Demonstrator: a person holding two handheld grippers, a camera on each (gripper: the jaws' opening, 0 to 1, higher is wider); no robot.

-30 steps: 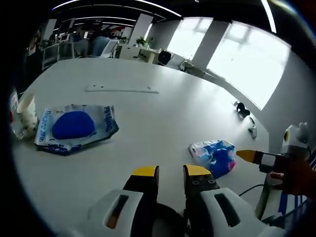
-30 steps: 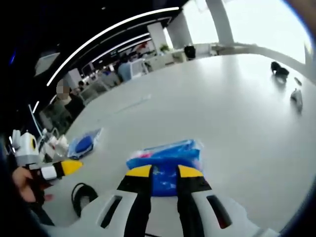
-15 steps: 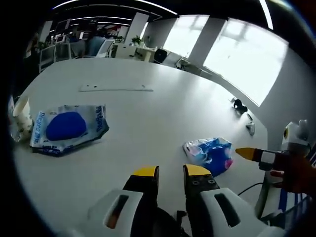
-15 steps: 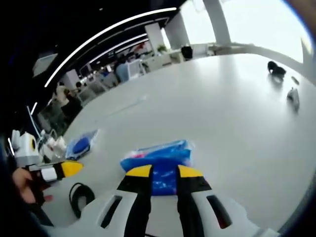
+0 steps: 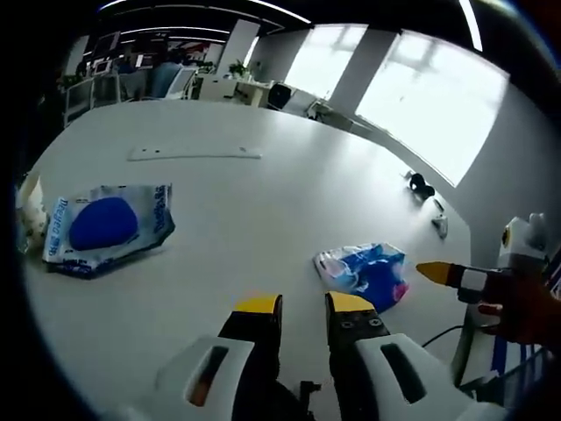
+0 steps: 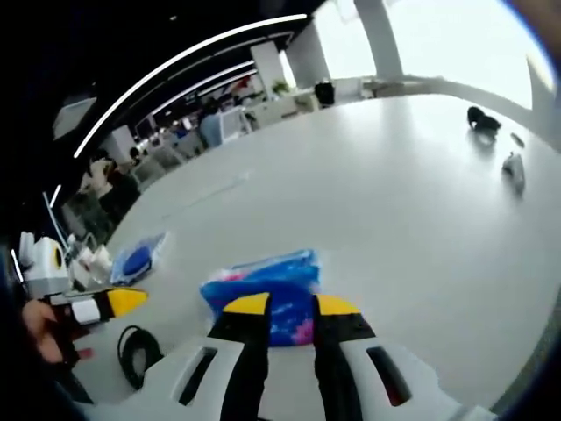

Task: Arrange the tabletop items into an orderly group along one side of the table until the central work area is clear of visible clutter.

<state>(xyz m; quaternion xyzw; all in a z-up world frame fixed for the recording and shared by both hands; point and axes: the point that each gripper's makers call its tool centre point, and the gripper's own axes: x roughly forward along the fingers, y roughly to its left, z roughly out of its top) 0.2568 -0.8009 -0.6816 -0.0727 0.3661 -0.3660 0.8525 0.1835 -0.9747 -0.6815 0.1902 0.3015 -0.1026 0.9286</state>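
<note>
A blue, white and pink packet (image 5: 364, 272) lies on the white table (image 5: 263, 202), just ahead and right of my left gripper (image 5: 303, 304), which is shut with nothing in it. A flat wipes pack with a blue lid (image 5: 105, 225) lies far to the left. In the right gripper view the same packet (image 6: 259, 285) sits on the table just beyond my right gripper (image 6: 292, 304), which is shut and not holding it. The right gripper's yellow tip (image 5: 434, 274) shows to the right of the packet, apart from it. The wipes pack (image 6: 136, 259) lies further left.
A long white strip (image 5: 195, 153) lies far back on the table. A black object (image 5: 419, 186) and a small pale item (image 5: 440, 225) sit near the right edge. A black cable coil (image 6: 136, 351) lies by the near edge. White bottles (image 6: 92, 259) stand beside the wipes pack. Office desks and people are beyond.
Both views have shifted with the hands: the packet and wipes pack drift leftwards in the pictures. Nothing on the table has moved, and both grippers stay shut.
</note>
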